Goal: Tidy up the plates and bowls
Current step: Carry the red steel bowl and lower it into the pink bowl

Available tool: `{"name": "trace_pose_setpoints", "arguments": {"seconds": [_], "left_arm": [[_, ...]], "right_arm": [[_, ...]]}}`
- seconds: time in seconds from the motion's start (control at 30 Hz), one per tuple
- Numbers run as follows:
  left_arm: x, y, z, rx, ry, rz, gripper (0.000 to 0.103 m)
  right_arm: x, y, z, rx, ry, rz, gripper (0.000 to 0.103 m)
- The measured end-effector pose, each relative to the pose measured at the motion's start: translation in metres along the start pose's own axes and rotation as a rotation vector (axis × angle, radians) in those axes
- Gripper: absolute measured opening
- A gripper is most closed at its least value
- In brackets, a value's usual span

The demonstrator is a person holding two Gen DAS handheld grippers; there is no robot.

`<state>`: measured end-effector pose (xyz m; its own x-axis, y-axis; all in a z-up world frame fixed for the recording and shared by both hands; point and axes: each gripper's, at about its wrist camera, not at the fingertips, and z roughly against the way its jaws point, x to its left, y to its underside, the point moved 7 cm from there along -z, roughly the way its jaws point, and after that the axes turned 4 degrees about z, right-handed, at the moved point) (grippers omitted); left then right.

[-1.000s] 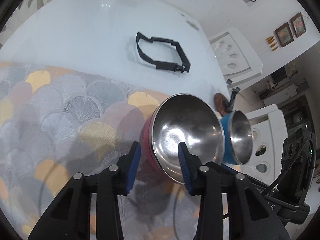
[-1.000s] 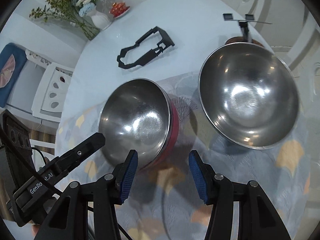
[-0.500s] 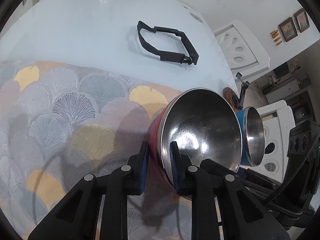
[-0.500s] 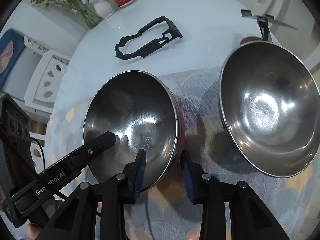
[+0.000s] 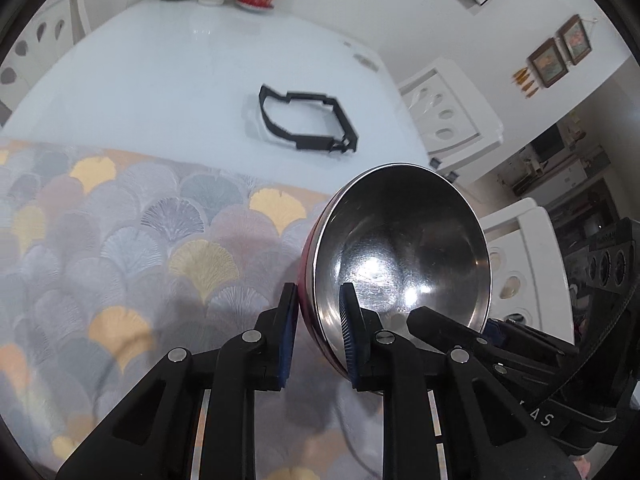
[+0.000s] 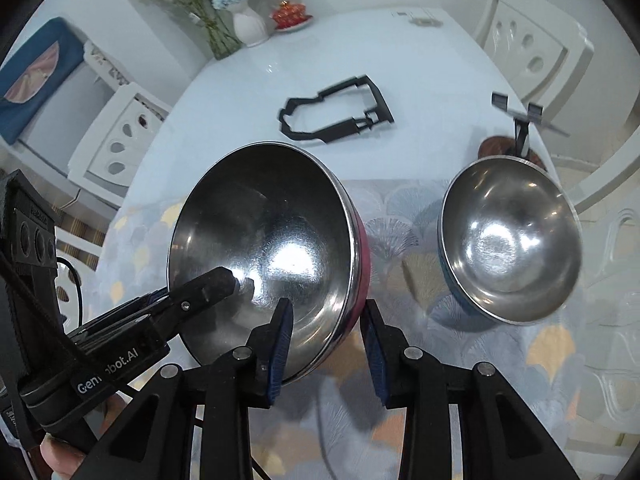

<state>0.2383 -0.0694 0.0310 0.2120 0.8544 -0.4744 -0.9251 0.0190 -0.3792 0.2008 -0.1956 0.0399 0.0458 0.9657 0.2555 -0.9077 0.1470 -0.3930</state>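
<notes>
Our left gripper clamps the near rim of the red-sided steel bowl, one blue pad inside and one outside. The bowl tilts above the fan-patterned placemat. Beyond it, a black plastic frame lies on the white glossy table.

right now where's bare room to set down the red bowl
Free: the patterned placemat left of the red steel-lined bowl, and the white table beyond the black plastic frame. Crowded: the right side, by the blue steel-lined bowl.
</notes>
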Motion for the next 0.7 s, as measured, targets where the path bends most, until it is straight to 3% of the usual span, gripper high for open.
{"name": "trace_pose_setpoints", "arguments": {"seconds": [0.4, 0.7], "left_arm": [[-0.022, 0.043, 0.095, -0.115, 0.045, -0.051, 0.018], [-0.027, 0.099, 0.154, -0.155, 0.061, -0.053, 0.018]], "right_arm": [[0.049, 0.038, 0.086, -0.094, -0.001, 0.018, 0.035], [0.082, 0.1, 0.142, -0.169, -0.026, -0.011, 0.035]]}}
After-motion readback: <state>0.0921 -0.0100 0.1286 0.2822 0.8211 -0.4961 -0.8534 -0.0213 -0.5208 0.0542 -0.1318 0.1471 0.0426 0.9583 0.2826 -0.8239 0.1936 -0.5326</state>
